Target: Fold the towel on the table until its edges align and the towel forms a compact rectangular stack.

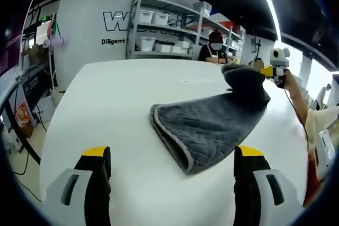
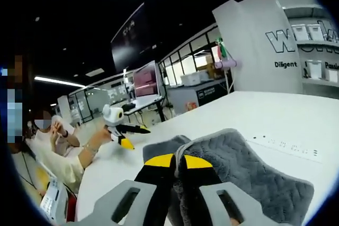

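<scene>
A dark grey quilted towel (image 1: 212, 123) lies on the white table (image 1: 116, 99), its near end folded double with a rounded edge. Its far right corner is lifted off the table, pinched by my right gripper (image 1: 275, 69), which a hand holds. My left gripper (image 1: 173, 157) stands open just short of the folded end, with nothing between its jaws. In the right gripper view, my right gripper (image 2: 178, 161) is shut on a fold of the towel (image 2: 254, 173) above the table (image 2: 275, 115). The left gripper (image 2: 135, 136) shows at the left, open, in a hand.
Metal shelves with white bins (image 1: 159, 30) stand beyond the table's far edge, where a person in a mask (image 1: 214, 48) sits. A rack (image 1: 37, 46) lines the left side. A monitor (image 2: 145, 80) and desks stand past the table's far side.
</scene>
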`<action>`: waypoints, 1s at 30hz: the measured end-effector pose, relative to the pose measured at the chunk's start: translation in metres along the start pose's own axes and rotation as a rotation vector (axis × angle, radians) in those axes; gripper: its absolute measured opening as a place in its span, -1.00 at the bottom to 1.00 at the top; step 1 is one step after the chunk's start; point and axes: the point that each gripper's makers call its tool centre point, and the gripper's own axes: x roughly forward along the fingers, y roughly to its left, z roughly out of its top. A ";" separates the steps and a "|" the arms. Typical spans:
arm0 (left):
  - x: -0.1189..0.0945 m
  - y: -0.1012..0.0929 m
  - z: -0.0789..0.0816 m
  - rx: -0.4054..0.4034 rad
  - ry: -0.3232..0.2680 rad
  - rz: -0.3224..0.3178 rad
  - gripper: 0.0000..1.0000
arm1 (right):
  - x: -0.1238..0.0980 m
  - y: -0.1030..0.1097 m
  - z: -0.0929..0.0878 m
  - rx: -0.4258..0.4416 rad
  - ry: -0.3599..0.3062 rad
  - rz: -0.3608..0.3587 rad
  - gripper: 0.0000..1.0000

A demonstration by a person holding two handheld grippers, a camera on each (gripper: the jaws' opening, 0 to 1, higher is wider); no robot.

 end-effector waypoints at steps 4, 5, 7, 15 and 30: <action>-0.001 0.002 0.002 0.000 -0.004 -0.002 0.90 | 0.008 0.008 0.012 -0.021 -0.010 0.017 -0.96; -0.001 0.000 0.002 0.001 -0.005 -0.001 0.90 | 0.012 0.011 0.015 -0.031 -0.013 0.021 -0.96; -0.001 -0.002 0.001 0.001 -0.005 -0.001 0.90 | 0.016 0.015 0.019 -0.045 -0.016 0.028 -0.96; -0.001 -0.004 0.000 0.002 -0.007 -0.005 0.90 | 0.040 0.026 0.026 -0.071 -0.010 0.056 -0.96; -0.003 -0.002 0.003 -0.002 -0.013 -0.017 0.93 | 0.074 0.055 0.053 -0.094 -0.056 0.128 -0.96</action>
